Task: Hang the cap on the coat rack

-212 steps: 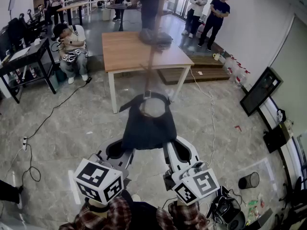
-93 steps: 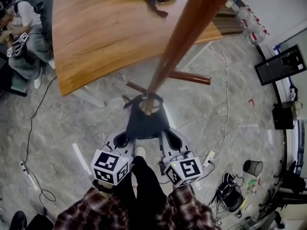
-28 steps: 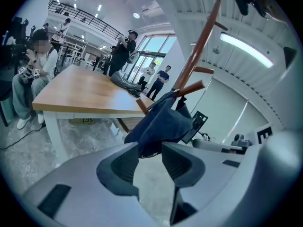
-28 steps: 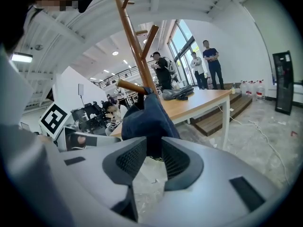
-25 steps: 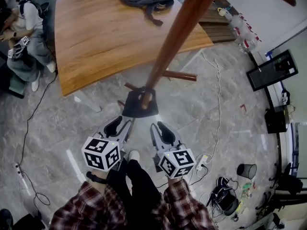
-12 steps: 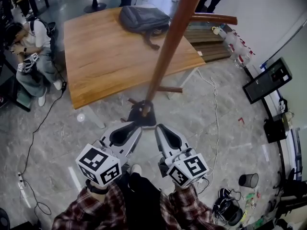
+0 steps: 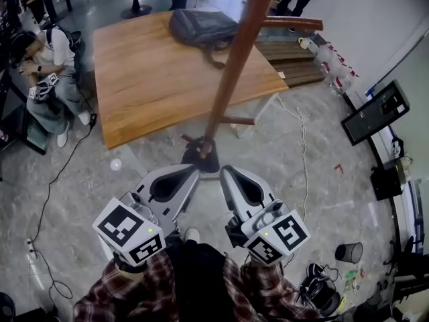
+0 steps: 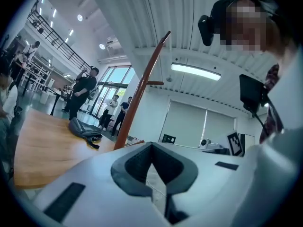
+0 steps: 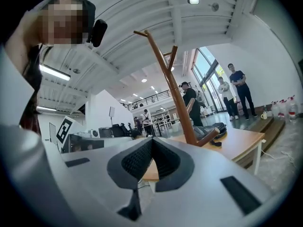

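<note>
A dark cap (image 7: 200,158) hangs on a low peg of the brown wooden coat rack (image 7: 231,62), just beyond both grippers and touched by neither. My left gripper (image 7: 193,173) is below and left of the cap, with its jaws shut and nothing between them. My right gripper (image 7: 224,172) is below and right of the cap, also shut and holding nothing. In the left gripper view the closed left gripper (image 8: 151,146) points up past the rack's pole (image 8: 136,100). The right gripper view shows the shut right gripper (image 9: 152,142) under the pole (image 9: 176,100) and its pegs. The cap is hidden in both gripper views.
A wooden table (image 7: 154,79) with a grey backpack (image 7: 201,25) on it stands behind the rack. A person (image 7: 47,66) sits at the far left, and others stand at the back. Cables, a black monitor (image 7: 375,113) and a small bin (image 7: 348,252) lie on the tiled floor to the right.
Both grippers have drawn back from the cap, which stays on the peg. The left jaws have closed. The head view has tilted up to show more of the table.
</note>
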Demonstrator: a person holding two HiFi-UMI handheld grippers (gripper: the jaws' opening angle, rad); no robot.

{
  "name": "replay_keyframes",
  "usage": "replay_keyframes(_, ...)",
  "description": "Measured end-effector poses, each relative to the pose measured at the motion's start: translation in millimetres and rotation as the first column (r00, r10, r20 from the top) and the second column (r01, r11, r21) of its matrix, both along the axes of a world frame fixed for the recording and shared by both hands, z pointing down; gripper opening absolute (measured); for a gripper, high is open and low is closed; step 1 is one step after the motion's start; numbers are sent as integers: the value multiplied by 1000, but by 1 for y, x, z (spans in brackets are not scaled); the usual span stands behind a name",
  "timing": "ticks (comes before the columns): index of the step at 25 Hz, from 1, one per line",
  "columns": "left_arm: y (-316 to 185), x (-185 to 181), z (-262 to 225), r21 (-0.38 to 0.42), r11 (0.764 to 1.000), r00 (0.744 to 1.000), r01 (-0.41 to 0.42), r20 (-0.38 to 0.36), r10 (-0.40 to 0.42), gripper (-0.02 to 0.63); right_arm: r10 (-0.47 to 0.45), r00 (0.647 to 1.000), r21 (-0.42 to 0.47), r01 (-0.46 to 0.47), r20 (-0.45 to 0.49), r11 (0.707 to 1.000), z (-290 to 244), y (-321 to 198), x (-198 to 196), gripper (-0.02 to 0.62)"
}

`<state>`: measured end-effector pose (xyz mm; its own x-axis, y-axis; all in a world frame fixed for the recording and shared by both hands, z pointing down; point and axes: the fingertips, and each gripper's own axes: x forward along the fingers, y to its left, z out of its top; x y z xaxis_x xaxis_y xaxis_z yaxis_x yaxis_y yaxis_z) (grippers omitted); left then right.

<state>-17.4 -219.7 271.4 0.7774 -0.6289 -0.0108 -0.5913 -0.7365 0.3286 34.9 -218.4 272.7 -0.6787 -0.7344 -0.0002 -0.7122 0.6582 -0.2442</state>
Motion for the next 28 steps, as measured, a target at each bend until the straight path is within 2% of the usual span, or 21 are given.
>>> replay_keyframes(9,-11,1,-6,0,1000,1000,3,3,-3,11,-18,1000,4,18,-6,1000,-6,-14,-8,11)
replay_keyframes(28,-9,4,-10,2,1000,1000,19,1,-19,11,-21,1000,12,21,-14,1000,-8,-11,-1,11)
